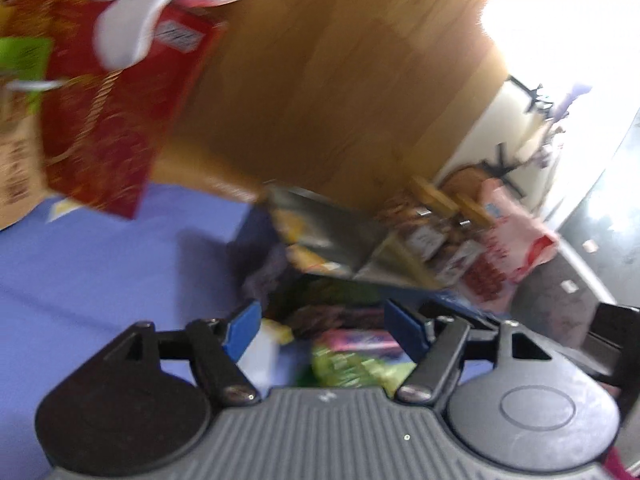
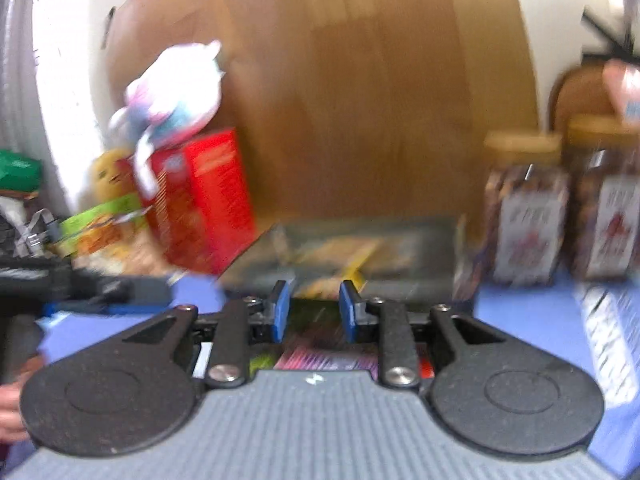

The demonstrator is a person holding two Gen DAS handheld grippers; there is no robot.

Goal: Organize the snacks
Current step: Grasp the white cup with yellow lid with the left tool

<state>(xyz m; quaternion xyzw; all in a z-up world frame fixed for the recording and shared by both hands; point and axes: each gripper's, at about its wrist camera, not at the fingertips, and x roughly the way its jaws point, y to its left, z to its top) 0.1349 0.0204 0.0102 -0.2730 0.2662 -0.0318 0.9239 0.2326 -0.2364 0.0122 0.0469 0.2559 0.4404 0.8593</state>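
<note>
Both grippers hang over a heap of snack packets low in the frames, probably to pick one out. The left gripper (image 1: pixel 320 326) stands with its jaws wide and nothing between them; below lie a green packet (image 1: pixel 352 368) and a pink packet (image 1: pixel 356 340). The right gripper (image 2: pixel 314 312) has a narrow gap, also empty. A red box (image 2: pixel 204 200) stands upright at the left against the wooden wall, two jars (image 2: pixel 524 208) at the right, likely already sorted. Everything looks blurred.
</note>
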